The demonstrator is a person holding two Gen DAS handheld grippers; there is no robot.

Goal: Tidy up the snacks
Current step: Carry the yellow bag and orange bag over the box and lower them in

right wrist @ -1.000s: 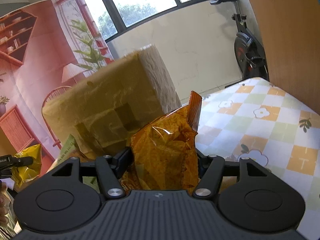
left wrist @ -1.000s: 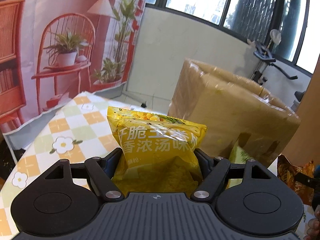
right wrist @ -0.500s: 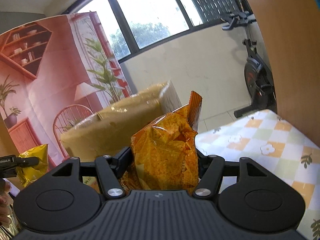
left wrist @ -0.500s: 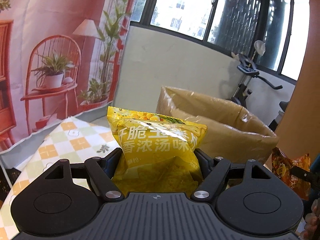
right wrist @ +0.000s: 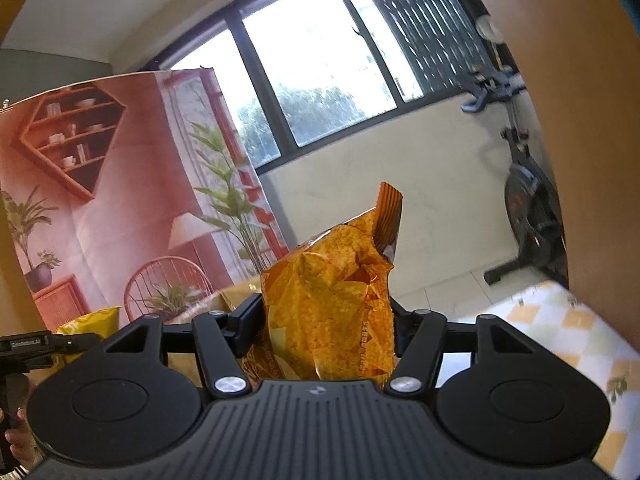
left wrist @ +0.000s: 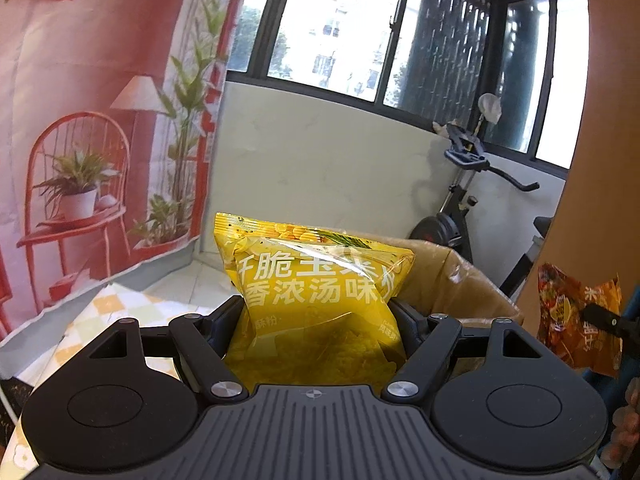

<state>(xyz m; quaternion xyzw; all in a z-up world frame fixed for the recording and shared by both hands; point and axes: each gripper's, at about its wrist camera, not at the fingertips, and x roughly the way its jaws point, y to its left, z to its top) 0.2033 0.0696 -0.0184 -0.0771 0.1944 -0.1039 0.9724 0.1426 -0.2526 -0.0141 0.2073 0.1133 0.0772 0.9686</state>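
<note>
Now both bags ride higher than a second ago: the left tongs (left wrist: 318,312) clamp the yellow snack bag (left wrist: 316,300), the right tongs (right wrist: 326,316), just tightened, grip the orange chip bag (right wrist: 332,300). Both are above the cardboard box (left wrist: 452,280) rim, likely ready to go in.

I count two snack bags: one yellow bag (left wrist: 316,300) at 12 o'clock in my left view, one orange bag (right wrist: 332,304) in my right. One cardboard box (left wrist: 452,280), one exercise bike (left wrist: 472,200), one table (right wrist: 560,324).
</note>
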